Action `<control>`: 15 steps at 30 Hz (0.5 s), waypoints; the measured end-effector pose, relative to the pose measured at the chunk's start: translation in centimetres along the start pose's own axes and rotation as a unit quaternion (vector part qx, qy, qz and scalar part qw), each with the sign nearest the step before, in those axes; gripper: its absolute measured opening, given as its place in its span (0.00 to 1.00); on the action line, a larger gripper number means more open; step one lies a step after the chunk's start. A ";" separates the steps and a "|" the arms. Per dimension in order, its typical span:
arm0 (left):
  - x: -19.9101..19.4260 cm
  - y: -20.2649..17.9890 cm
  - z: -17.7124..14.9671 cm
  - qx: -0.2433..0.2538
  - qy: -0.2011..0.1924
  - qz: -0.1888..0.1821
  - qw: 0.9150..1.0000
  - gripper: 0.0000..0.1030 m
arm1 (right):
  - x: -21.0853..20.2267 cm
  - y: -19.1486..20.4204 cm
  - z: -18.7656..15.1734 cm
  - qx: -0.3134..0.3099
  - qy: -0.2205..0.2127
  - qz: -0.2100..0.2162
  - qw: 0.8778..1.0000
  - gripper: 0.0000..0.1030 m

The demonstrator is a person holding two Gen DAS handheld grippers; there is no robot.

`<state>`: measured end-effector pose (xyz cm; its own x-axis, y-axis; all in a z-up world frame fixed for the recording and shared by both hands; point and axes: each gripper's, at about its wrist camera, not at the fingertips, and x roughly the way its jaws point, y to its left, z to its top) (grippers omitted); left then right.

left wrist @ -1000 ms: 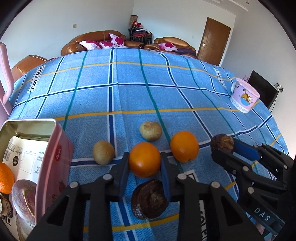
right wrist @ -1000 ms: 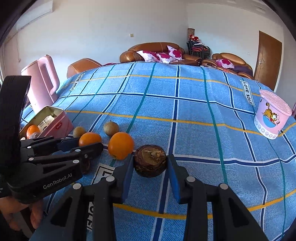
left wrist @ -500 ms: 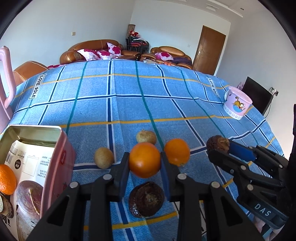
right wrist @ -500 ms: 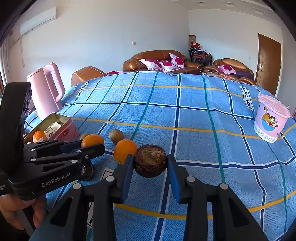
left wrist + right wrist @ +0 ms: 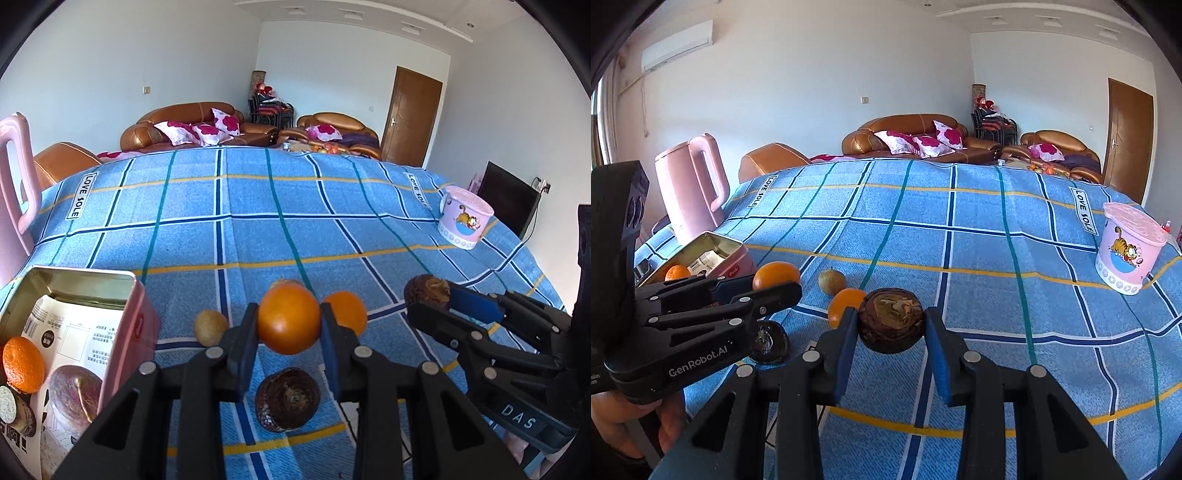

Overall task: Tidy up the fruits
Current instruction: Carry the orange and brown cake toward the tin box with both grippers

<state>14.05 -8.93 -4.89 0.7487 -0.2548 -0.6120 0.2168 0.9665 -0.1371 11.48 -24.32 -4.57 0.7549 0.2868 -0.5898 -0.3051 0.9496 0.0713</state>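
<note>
We see home, living room. Brown sofas (image 5: 912,134) with pink flower pillows (image 5: 916,142) by white wall. Wood door (image 5: 1128,136) at right. Air cooler (image 5: 677,46) high on wall. Black TV (image 5: 508,199) in corner. Pink kettle (image 5: 690,184) and cartoon cat cup (image 5: 1126,254) on blue checked cloth (image 5: 960,229).

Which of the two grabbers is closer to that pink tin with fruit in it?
Left. The left gripper, holding an orange, is beside the pink tin; the right gripper, holding a brown fruit, is farther away.
</note>
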 end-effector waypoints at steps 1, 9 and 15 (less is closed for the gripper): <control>-0.1 0.0 0.0 0.001 -0.002 0.001 1.000 0.32 | 0.0 0.0 0.0 -0.001 -0.001 0.000 1.000 0.37; -0.7 0.0 0.0 -0.001 -0.020 0.008 1.000 0.32 | -0.5 0.1 -0.1 -0.004 -0.015 0.001 1.000 0.37; -1.4 0.0 -0.2 0.001 -0.038 0.017 0.999 0.32 | -1.1 0.2 -0.1 -0.004 -0.029 0.000 1.000 0.37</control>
<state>12.89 -8.59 -4.16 0.8016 -0.2233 -0.5546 0.1918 0.9746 -0.1152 10.53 -24.50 -4.01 0.7870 0.2944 -0.5421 -0.3098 0.9485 0.0654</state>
